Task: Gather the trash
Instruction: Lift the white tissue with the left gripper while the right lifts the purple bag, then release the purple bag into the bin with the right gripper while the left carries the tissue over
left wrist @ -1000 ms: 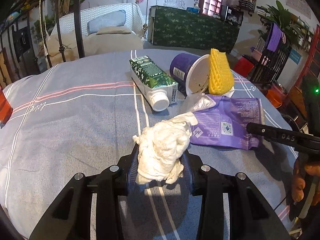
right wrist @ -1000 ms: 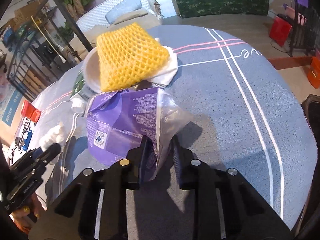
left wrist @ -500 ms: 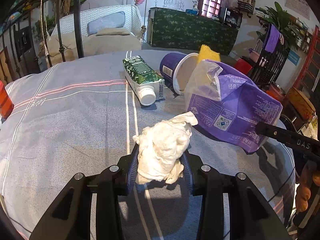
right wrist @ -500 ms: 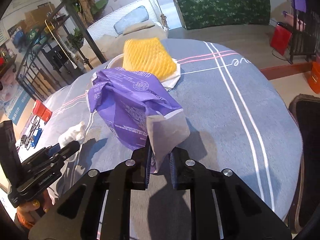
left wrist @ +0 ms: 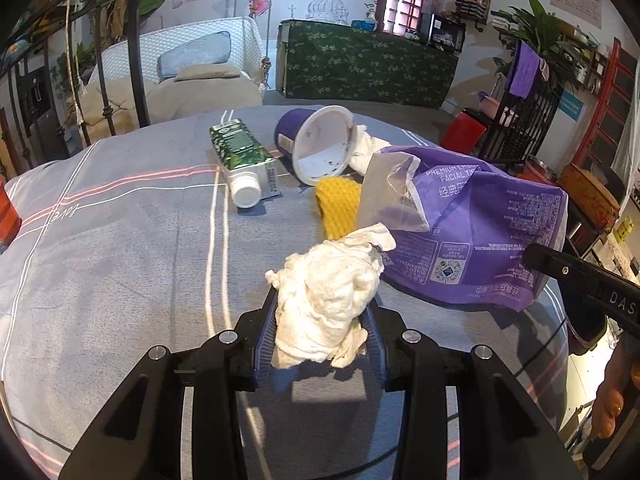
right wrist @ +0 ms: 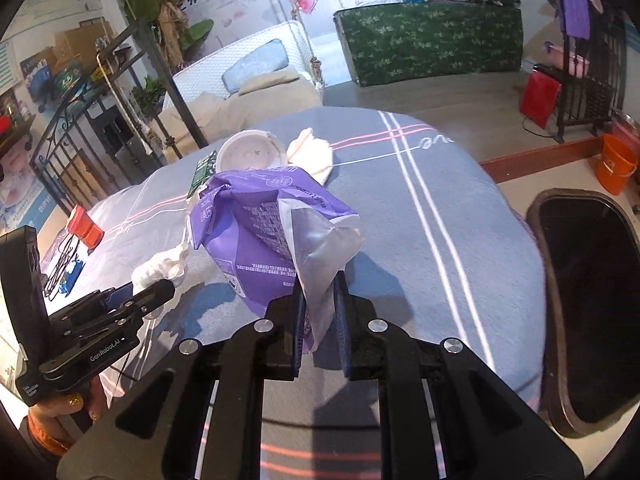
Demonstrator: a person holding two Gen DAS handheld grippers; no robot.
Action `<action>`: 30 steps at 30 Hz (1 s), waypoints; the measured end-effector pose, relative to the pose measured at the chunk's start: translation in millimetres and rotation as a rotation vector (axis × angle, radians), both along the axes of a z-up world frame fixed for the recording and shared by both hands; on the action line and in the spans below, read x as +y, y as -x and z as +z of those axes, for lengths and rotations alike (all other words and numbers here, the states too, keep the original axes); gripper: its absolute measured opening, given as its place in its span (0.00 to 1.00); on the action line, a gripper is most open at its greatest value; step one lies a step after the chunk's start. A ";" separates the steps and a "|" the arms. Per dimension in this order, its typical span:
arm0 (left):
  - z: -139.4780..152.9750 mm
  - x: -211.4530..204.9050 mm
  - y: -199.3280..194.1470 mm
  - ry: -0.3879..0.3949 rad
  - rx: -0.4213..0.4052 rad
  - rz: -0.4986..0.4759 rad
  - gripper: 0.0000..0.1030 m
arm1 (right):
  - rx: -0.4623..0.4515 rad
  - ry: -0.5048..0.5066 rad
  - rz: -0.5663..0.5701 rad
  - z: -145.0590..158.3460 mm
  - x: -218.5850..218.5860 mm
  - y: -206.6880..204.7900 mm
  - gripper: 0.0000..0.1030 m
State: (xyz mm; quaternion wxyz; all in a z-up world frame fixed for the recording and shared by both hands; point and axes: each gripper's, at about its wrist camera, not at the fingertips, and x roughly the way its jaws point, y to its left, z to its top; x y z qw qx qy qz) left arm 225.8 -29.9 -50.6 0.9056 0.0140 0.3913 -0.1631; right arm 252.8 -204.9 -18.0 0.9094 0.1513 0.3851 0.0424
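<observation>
My left gripper (left wrist: 320, 312) is shut on a crumpled white tissue wad (left wrist: 328, 296), held just above the table. My right gripper (right wrist: 318, 300) is shut on the clear flap of a purple tissue bag (right wrist: 260, 216), which hangs lifted off the cloth. In the left wrist view the purple bag (left wrist: 480, 232) floats at the right. Behind it on the table lie a green carton (left wrist: 244, 160), a tipped purple cup (left wrist: 320, 144), a yellow foam net (left wrist: 338, 208) and a white tissue (left wrist: 370, 148).
The round table wears a grey-blue striped cloth (left wrist: 120, 240). A black bin (right wrist: 588, 300) stands open on the floor past the table's right edge. A small red object (right wrist: 84, 226) and cables lie at the table's left side. A hand holds the left gripper (right wrist: 148, 292).
My right gripper has lifted the purple bag off the table and drawn it nearer. The yellow net has slid off it onto the cloth by the cup. The left gripper has pulled back slightly with the tissue.
</observation>
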 end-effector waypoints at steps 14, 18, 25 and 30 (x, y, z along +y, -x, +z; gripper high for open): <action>6.7 -52.9 15.2 0.017 -0.028 -0.119 0.37 | -0.055 -0.008 -0.150 9.5 -59.5 51.6 0.14; 10.0 -69.4 16.5 0.034 -0.027 -0.163 0.37 | -0.072 -0.008 -0.201 12.9 -78.1 63.4 0.14; 14.7 -107.2 26.2 0.037 -0.051 -0.256 0.37 | -0.103 0.006 -0.341 19.5 -123.7 90.2 0.14; 20.2 -137.0 35.9 0.046 -0.073 -0.335 0.37 | -0.101 0.051 -0.463 15.6 -160.4 107.4 0.14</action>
